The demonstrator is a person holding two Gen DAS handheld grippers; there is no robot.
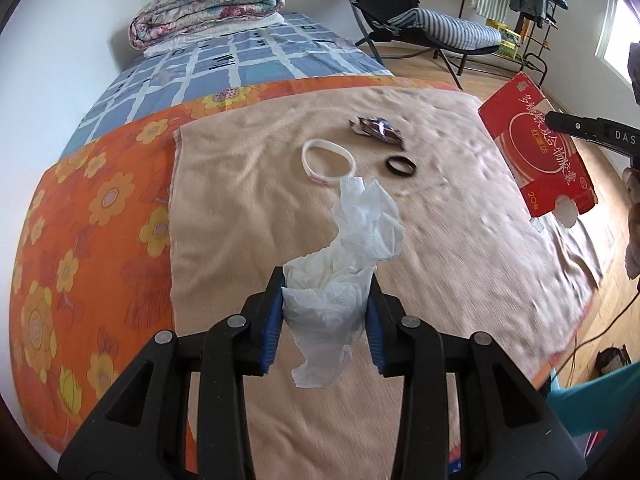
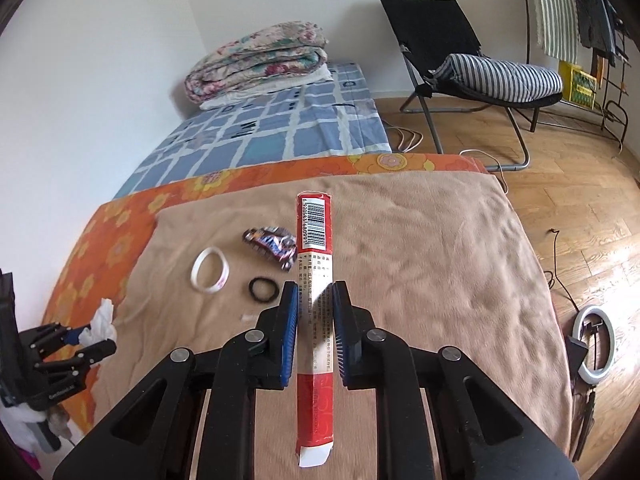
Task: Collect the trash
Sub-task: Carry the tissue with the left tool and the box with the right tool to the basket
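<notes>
Trash in both my grippers, above the bed (image 1: 280,208).
Left gripper (image 1: 326,300) jaws clench crumpled tissue (image 1: 352,240); right gripper (image 2: 316,320) jaws seemingly pinch the red carton (image 2: 315,280).

White walls (image 2: 100,60) meet in a corner behind a bed (image 2: 280,128) laid with a blue checked sheet, an orange flowered cover (image 1: 80,220) and a tan blanket (image 2: 420,248), with a folded floral quilt (image 2: 256,60) at its far end. On the wood parquet floor (image 2: 580,208) stand a black folding lounge chair (image 2: 440,40) with a striped cushion (image 2: 500,76) and a clothes rack (image 2: 580,20), and daylight enters through a window (image 1: 618,40) at the right.
</notes>
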